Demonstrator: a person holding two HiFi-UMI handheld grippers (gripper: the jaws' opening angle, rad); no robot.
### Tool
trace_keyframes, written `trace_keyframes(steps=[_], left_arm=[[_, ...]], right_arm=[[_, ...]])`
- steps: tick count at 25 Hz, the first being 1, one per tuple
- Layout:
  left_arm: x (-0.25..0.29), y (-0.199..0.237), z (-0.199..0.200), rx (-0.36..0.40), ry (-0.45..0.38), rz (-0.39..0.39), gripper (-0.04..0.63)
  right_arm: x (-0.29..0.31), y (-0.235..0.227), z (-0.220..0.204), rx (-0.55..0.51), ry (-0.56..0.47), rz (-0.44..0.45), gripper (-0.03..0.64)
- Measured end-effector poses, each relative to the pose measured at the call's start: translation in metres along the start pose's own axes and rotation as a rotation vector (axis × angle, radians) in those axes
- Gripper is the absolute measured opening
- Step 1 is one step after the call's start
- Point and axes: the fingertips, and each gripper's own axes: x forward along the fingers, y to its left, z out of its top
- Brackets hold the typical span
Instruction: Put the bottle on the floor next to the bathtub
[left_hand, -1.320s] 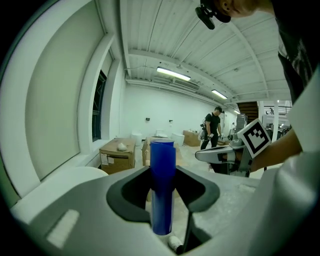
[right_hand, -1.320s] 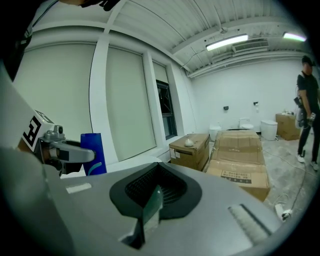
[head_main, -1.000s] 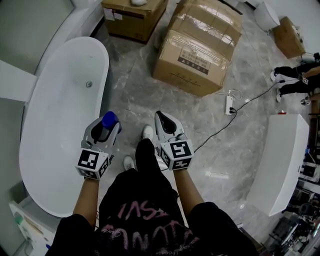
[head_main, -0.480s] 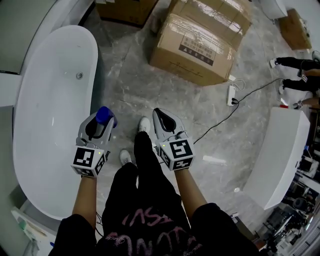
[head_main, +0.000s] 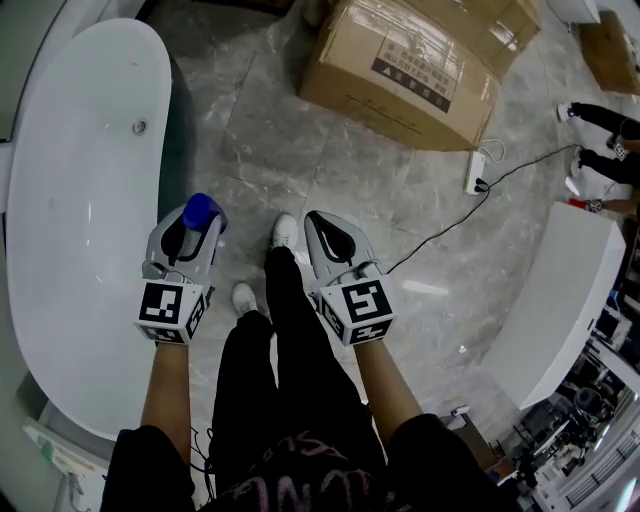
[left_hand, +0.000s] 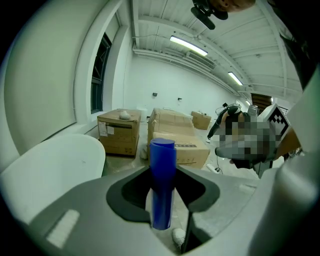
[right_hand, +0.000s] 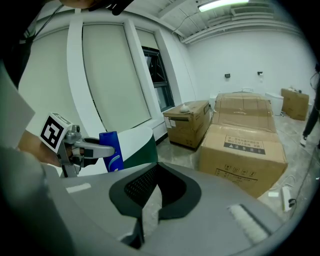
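You had the blue bottle (head_main: 203, 211) clamped upright in your left tool (head_main: 188, 235), held in the air just beside the rim of the white bathtub (head_main: 70, 200), above the marble floor (head_main: 300, 150). By the look of it, lowering it and letting go remained. Your right tool (head_main: 328, 238) was closed on nothing, and both forearms reached forward, either side of your legs.
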Motion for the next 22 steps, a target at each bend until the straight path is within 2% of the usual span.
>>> trace_keyframes(steps=[10,18,22], left_arm=[[0.06,0.016,-0.065,-0.013,0.088,0.003,0.15],[0.113,0.038,-0.131,0.012,0.206,0.034,0.15],[0.131,0.045,-0.161,-0.007,0.233,0.044,0.15]], right_arm=[[0.059,-0.024,-0.038,0.04,0.04,0.021,0.023],[0.108,-0.039,-0.095,0.068,0.118,0.057,0.023],[0.13,-0.046,-0.122,0.092,0.148,0.07,0.023]])
